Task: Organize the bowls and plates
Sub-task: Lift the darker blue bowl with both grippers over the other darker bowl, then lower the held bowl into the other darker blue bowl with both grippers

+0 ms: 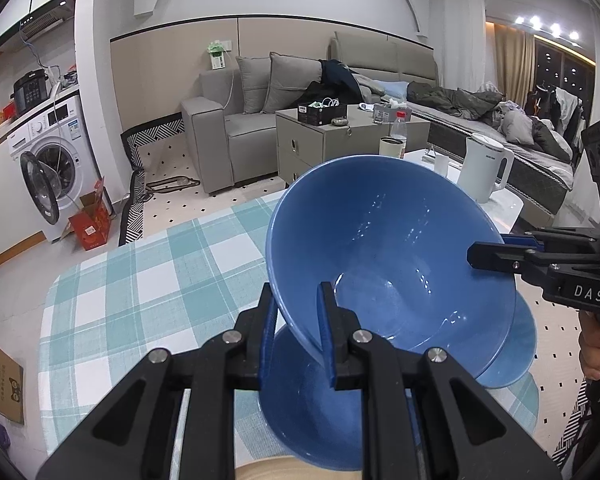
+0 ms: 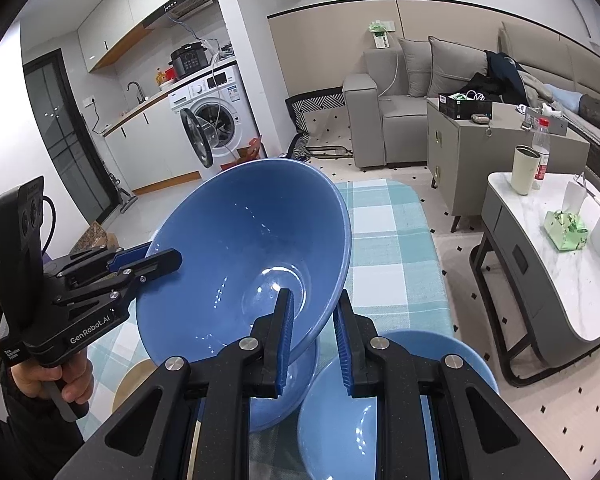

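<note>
Above the checked cloth (image 1: 148, 280), blue bowl (image 1: 380, 248) tilted, perhaps mouth toward cameras.

Open checked tablecloth (image 1: 148, 280) ahead, two blue bowls (image 2: 380, 408) crowding underneath, side table (image 2: 548, 248) alongside

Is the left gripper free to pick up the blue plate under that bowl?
Probably not: the left gripper is shut on the big blue bowl, which the right gripper also clamps above the blue plate.
</note>
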Demonstrator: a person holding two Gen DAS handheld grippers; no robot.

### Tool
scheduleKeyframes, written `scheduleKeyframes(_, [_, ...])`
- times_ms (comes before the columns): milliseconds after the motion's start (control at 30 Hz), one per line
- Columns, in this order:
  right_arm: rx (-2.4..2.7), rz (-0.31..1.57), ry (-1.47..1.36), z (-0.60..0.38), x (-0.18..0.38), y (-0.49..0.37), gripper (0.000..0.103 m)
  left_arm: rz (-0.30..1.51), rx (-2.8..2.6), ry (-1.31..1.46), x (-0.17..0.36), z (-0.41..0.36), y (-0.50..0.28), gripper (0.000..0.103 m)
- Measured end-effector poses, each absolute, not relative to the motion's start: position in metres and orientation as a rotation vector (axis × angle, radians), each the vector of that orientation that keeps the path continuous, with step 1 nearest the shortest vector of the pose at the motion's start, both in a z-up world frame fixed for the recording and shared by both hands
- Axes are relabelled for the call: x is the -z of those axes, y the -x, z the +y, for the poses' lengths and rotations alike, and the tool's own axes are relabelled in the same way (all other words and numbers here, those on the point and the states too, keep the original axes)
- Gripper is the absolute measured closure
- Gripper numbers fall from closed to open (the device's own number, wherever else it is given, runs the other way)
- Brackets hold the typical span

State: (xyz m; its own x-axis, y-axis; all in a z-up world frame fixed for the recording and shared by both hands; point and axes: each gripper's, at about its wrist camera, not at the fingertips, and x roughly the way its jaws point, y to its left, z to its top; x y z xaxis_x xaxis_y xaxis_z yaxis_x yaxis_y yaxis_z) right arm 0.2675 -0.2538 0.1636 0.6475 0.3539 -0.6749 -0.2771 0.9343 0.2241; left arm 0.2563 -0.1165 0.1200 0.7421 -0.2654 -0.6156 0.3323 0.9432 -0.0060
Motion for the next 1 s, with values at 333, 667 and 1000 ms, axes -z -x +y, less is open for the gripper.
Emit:
scheduleKeyframes(333, [-0.383,0.781,-0.088,-0.241,-0.158,-0.256,0.083,0.649,0.3,-0.111,-0.114,-0.106,-0.24,0.085])
scheduleKeyframes(667, [-0.401,0.799,-0.083,-0.23,-0.15,-0.247,0.083,0.651,0.288,-0.103,-0.111,-0.098,-0.233,0.085])
scheduleKeyframes(1000, [-0.404,0.827,-0.076,-0.226,-0.137,-0.242,0.082,0.67,0.283,-0.105,-0.102,-0.097,-0.228,0.085])
